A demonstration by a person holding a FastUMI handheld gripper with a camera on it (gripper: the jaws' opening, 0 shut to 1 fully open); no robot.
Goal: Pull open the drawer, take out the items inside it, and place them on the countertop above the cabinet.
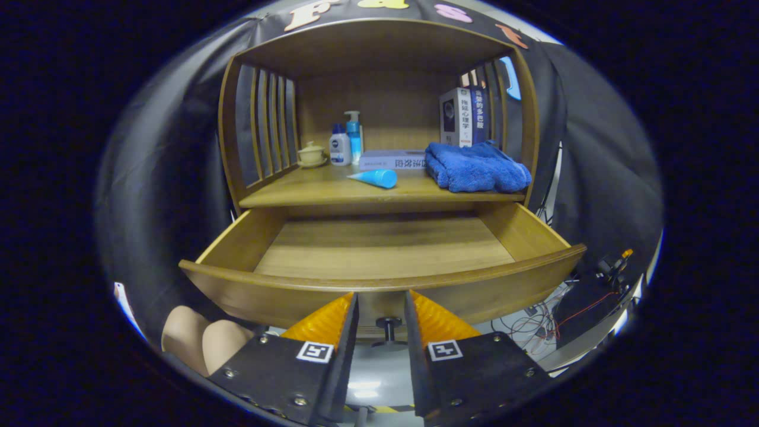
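Booth: black cloth wall behind a wooden cabinet (379, 53) with slatted sides.
Worktop (320, 188): wooden surface above the drawer, carrying all the items.
Drawer (379, 246): 1, pulled wide open, its wooden floor bare; front panel curved, just ahead of the gripper.
Knob (388, 325): 1, dark, on the drawer front, in the gap between the fingers, neither finger pressing on it.
Gripper (380, 305): fingers parted a little, holding nothing, tips close to the drawer front on either side of the knob.
Tube (375, 177): 1, blue, lying on its side near the worktop's front edge, cap end toward the towel.
Towel (477, 167): 1, blue, folded, on the worktop's right part, just beside the tube.
Bottles (340, 146): 2, a short white-and-blue one touching a taller blue pump bottle, at the back left.
Cup (311, 153): 1, pale, lidded, on a saucer, left of the bottles.
Books (455, 117): 2 upright at the back right behind the towel; 1 more lying flat (392, 160) between bottles and towel.
Wires (548, 320): loose tangle below the drawer's right end.
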